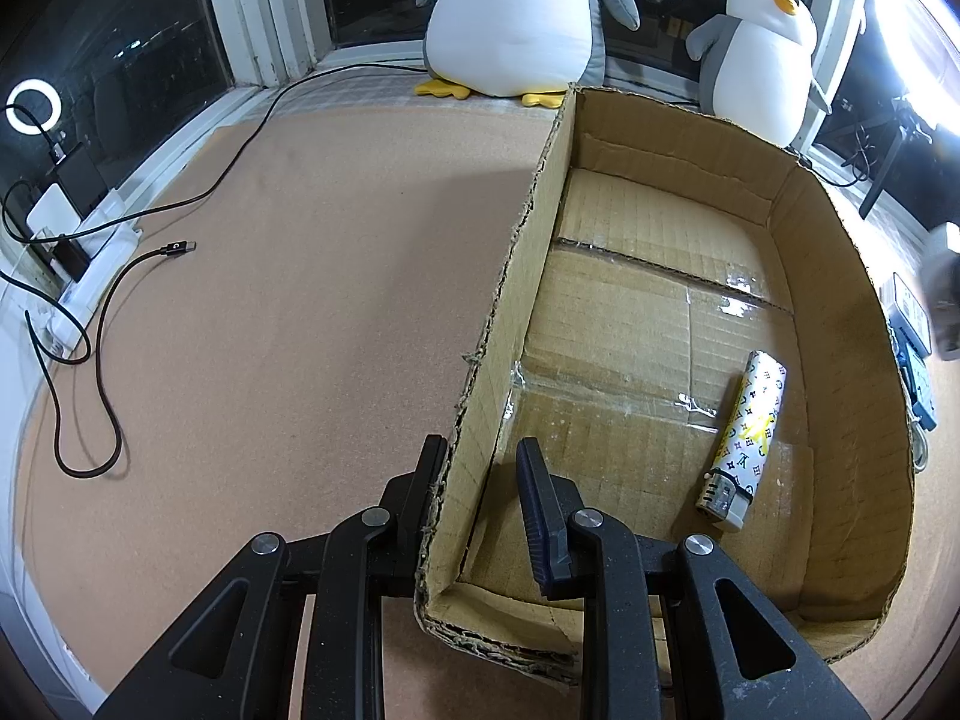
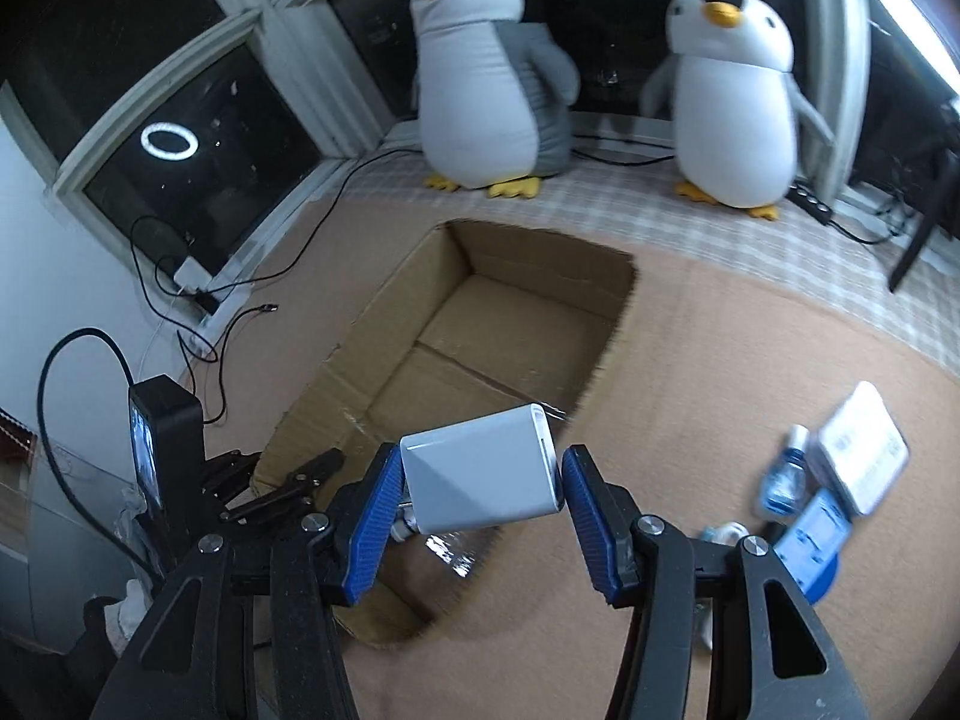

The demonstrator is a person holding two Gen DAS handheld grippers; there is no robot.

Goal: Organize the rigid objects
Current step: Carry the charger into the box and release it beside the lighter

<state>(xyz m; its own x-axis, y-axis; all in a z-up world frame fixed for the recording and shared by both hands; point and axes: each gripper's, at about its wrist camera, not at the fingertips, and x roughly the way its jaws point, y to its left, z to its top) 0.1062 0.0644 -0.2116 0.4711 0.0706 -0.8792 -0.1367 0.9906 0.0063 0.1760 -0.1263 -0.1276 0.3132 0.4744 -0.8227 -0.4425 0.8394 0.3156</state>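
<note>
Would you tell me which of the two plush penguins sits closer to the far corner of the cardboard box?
The larger penguin, on the left: its yellow feet almost meet the cardboard box's far left corner. The smaller penguin sits behind the box's far wall, further right.

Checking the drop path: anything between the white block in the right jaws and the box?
Nothing visible. The white block hangs over the open-topped box. Only a lighter lies inside, by its right wall. The left gripper straddles the left wall near the corner, beside the path.
</note>
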